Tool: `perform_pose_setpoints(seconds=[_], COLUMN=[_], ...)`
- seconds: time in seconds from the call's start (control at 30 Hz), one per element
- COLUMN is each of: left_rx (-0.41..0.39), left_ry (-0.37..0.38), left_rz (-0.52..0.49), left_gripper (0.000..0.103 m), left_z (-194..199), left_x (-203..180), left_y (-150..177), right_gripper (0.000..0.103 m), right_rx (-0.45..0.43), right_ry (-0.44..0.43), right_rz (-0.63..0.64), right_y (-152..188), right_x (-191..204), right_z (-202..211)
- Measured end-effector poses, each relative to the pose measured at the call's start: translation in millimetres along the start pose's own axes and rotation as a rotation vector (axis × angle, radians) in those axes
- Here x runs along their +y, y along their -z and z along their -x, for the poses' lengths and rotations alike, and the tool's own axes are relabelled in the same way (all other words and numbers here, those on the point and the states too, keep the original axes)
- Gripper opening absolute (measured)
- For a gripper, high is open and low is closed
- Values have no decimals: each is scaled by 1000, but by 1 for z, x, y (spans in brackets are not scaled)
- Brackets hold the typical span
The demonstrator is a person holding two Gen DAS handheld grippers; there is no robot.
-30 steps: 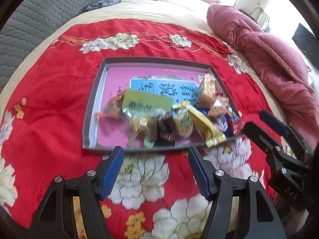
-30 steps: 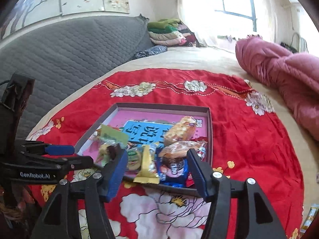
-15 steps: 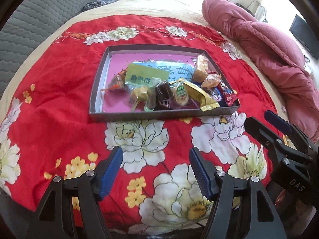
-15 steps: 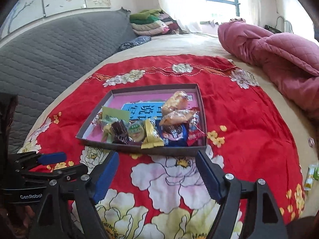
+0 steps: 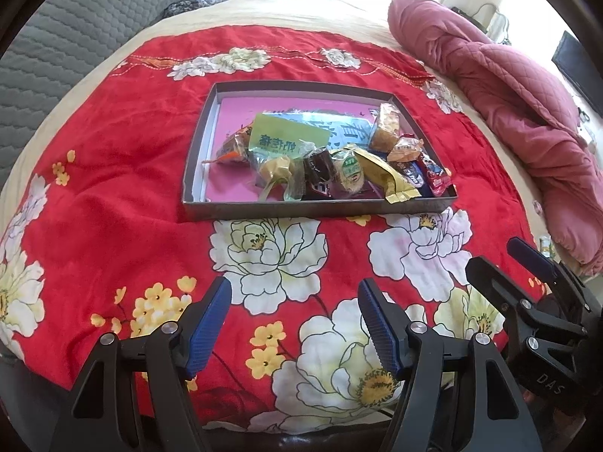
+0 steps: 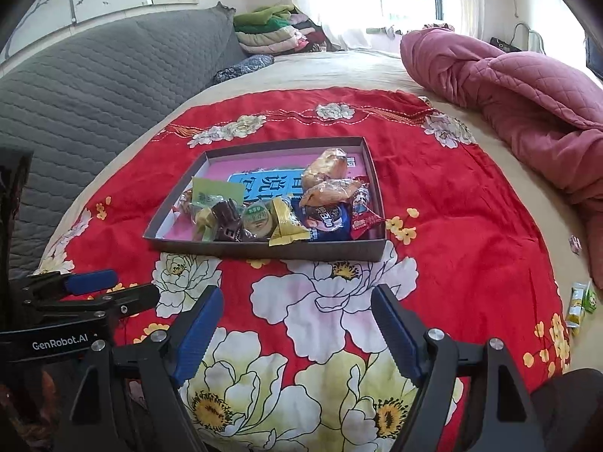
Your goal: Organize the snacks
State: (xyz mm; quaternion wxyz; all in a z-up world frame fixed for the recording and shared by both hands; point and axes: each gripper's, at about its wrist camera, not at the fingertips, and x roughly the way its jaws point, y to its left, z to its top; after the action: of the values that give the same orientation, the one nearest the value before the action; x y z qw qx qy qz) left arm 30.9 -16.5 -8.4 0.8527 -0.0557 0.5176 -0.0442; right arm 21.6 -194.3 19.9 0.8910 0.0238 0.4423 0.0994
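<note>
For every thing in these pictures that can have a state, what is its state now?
Left gripper: open, holding nothing.
Right gripper: open, nothing between the fingers.
Snack box: no lid on it, flat on the red flowered blanket.
Wrapped snacks: piled along the near side of the box.
Pink quilt: crumpled.
Clothes by the window: folded, stacked.

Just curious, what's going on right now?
Both tools open, empty. Snacks piled in tray. Few packets loose by the cloth's edge. Nothing in the way.
</note>
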Motion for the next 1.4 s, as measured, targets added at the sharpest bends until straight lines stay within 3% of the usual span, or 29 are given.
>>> perform_pose_setpoints(seconds=[1.4], left_rx=[2], left_ry=[-35], left_rz=[8], left_gripper=[71], left_z=[0], left_x=[2], left_y=[-1], right_gripper=[80], right_rx=[15], right_ry=[24], right_rz=[-15], right_y=[3], right_x=[-3], right_z=[0])
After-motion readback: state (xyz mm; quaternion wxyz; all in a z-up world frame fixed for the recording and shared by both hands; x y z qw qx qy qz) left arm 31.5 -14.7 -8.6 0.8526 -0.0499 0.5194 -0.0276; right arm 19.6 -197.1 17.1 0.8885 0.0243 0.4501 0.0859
